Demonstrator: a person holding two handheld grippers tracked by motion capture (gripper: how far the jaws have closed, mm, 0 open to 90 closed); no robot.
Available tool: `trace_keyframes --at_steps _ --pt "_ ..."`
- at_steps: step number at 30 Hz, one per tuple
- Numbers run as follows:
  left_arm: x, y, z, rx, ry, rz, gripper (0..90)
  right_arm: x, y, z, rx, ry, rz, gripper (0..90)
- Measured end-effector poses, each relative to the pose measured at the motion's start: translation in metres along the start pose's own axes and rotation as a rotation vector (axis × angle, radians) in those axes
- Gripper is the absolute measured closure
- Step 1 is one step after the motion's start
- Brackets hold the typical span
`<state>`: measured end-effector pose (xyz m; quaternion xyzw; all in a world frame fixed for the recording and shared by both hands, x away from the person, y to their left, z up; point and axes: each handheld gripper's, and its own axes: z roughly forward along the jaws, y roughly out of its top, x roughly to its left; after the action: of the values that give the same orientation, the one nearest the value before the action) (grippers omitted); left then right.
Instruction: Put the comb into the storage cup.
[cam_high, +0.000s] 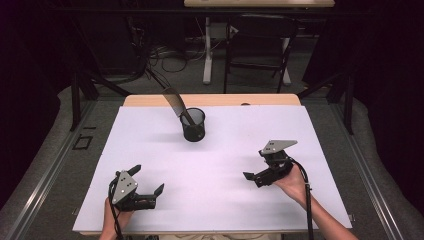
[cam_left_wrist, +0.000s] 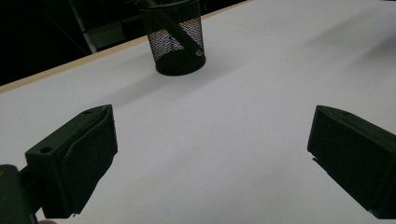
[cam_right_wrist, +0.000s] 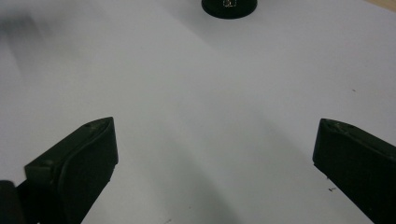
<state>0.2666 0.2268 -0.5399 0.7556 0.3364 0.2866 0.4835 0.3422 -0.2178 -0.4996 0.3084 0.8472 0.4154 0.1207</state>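
Well back on the white table sheet stands a black mesh pen cup, with a dark flat-bladed tool — perhaps a spatula, the blur makes it hard to say — leaning out of it to the left. No writing can be read on the cup. Both grippers sit near the front edge, well apart from the cup: the left gripper and the right gripper each have jaws spread wide, gripping nothing.

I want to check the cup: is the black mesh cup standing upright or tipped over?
Upright. The mesh cup stands on its base on the white sheet, mouth up, with a dark flat tool leaning inside.
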Motion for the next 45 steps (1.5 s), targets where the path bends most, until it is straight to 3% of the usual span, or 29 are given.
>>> trace_keyframes --at_steps 15,28,45 --pt "-0.001 0.000 0.000 0.004 0.003 0.002 1.6 -0.001 -0.030 -0.021 -0.017 -0.048 0.048 0.0" --pt "-0.001 -0.001 0.001 0.009 0.001 0.002 1.5 0.009 -0.050 -0.030 -0.014 -0.083 0.027 0.0" --pt "0.000 -0.002 0.000 0.011 -0.002 0.000 1.4 0.017 -0.065 -0.038 -0.069 -0.092 0.041 0.0"
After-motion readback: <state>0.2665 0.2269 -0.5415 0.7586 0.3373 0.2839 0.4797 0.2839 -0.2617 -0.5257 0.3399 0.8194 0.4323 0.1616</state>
